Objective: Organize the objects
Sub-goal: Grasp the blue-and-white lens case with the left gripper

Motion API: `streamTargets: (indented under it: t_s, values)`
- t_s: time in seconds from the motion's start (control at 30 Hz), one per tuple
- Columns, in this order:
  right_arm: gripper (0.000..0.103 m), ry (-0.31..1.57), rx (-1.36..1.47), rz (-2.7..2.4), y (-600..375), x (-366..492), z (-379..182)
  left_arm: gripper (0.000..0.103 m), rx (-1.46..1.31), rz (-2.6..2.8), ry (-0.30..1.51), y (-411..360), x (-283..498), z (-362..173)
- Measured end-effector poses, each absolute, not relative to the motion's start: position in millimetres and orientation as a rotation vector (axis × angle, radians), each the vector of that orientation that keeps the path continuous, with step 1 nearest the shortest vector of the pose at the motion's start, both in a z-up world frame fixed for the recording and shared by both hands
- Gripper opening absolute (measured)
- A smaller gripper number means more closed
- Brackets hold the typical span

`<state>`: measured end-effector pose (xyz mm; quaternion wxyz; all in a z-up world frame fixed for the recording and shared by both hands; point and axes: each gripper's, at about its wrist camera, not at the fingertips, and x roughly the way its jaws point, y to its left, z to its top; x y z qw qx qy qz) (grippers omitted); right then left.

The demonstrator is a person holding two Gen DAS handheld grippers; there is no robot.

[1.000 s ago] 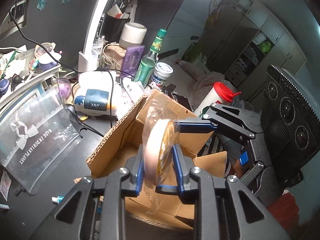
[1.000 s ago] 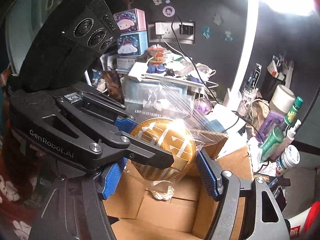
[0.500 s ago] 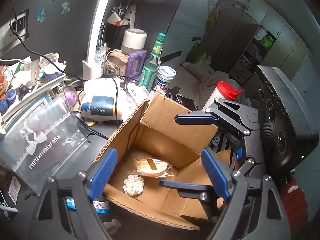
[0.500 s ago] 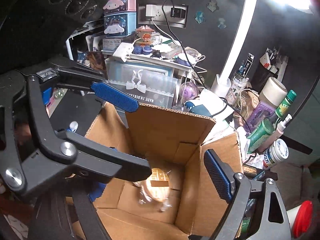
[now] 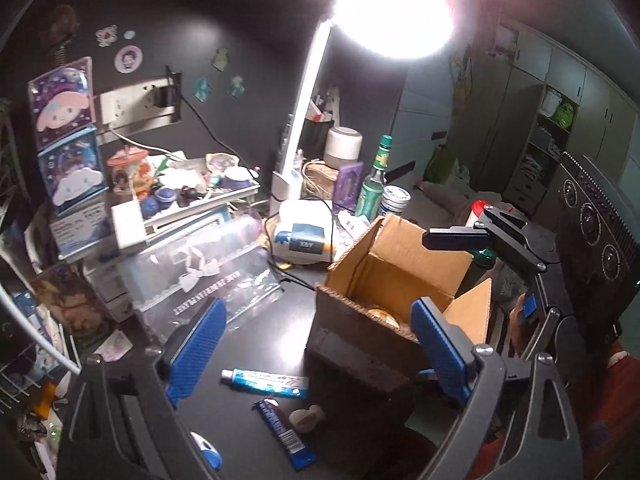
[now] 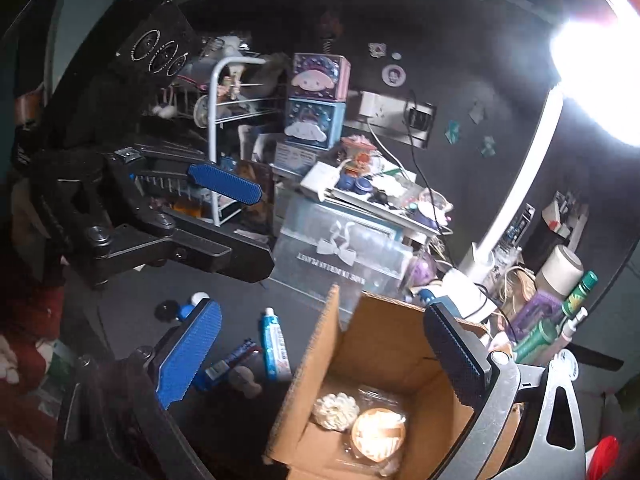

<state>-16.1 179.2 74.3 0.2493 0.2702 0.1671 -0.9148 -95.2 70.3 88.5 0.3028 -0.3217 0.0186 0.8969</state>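
Observation:
An open cardboard box (image 5: 384, 276) (image 6: 384, 340) stands on the dark desk. Inside it lie a bagged round golden tin (image 6: 378, 434) and a white knitted ball (image 6: 334, 410); only the tin's edge (image 5: 382, 316) shows in the left wrist view. My left gripper (image 5: 316, 348) is open and empty, above the desk at the box's near left corner. My right gripper (image 6: 324, 354) is open and empty, above the box's left wall. A blue-and-white tube (image 5: 266, 382) (image 6: 274, 344), a blue bar (image 5: 284, 434) (image 6: 230, 362) and a small pale lump (image 5: 306, 416) (image 6: 246, 380) lie on the desk left of the box.
A clear pouch with a bow (image 5: 208, 280) (image 6: 344, 256) leans behind the desk space. A white lamp (image 5: 300, 120), green bottle (image 5: 374, 184), jars and cables crowd the back. A wire rack (image 6: 224, 136) and character boxes (image 6: 316, 100) stand at left.
The left gripper opened and dropped the bagged tin into the box. Both grippers then pulled back up and to the left, away from the box.

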Motion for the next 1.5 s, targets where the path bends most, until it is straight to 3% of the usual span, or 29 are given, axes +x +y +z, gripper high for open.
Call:
streamTargets:
  t_s: [0.3,0.57,0.6,0.67,0.73,0.87,1.23,1.5]
  values:
    - [0.101,0.533,0.721,-2.27,78,14,37,0.094,-0.762,2.627,0.074,-12,-50,49]
    - [0.1,0.466,0.944,-2.086,19,-12,-48,0.094,-0.895,2.623,-0.125,-70,-33,-11]
    - [0.099,0.462,0.971,-2.081,15,-19,-57,0.094,-0.91,2.629,-0.136,-75,-33,-18]
    - [0.082,0.472,1.016,-2.092,9,-31,-77,0.094,-0.929,2.631,-0.17,-87,-31,-32]
    - [0.071,0.481,1.065,-2.095,4,-43,-94,0.094,-0.936,2.613,-0.226,-98,-28,-43]
    - [0.06,0.433,1.146,-2.1,0,-69,-114,0.094,-0.937,2.592,-0.294,-113,-26,-57]
    - [0.046,0.439,1.197,-2.119,-25,-111,-131,0.094,-0.956,2.59,-0.309,-124,-37,-70]
    - [0.045,0.541,1.215,-2.113,-13,-113,-133,0.094,-0.963,2.577,-0.314,-123,-42,-73]
